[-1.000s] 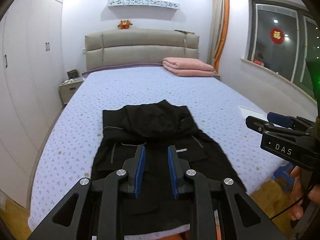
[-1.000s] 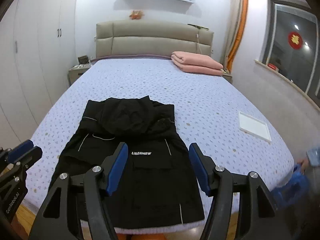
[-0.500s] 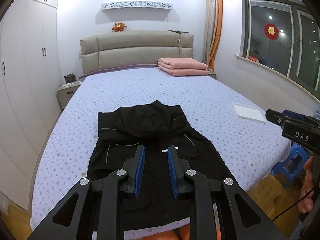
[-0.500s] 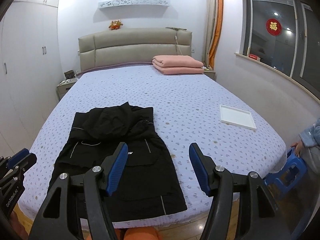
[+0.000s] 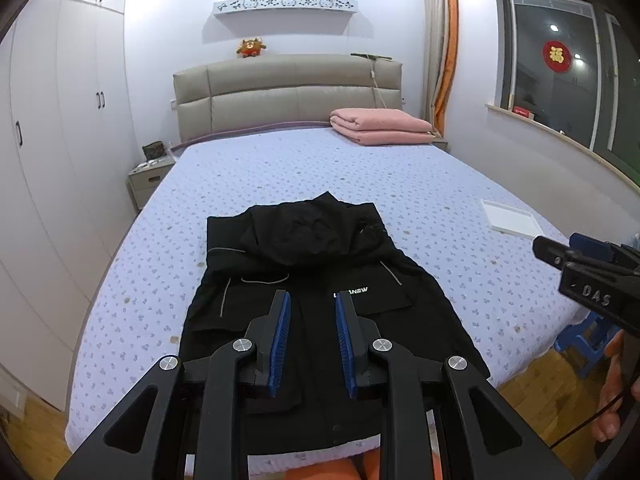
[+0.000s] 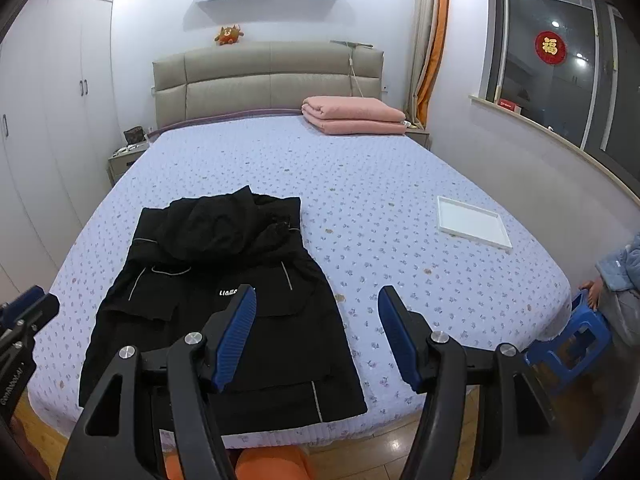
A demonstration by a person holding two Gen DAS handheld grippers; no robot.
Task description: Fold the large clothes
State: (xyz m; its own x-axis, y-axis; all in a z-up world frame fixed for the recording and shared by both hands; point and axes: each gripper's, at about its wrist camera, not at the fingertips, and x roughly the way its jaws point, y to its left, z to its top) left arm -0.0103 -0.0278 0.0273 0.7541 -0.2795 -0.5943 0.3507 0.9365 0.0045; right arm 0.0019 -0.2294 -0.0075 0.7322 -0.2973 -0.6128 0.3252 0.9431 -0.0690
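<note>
One black jacket lies flat, sleeves folded.

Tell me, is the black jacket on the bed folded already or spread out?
Partly folded. The black jacket lies flat on the bed, both sleeves tucked in, hood lying on its upper part, body at full length.

My left gripper hides the black jacket lettering's start; my right gripper covers its end.
</note>
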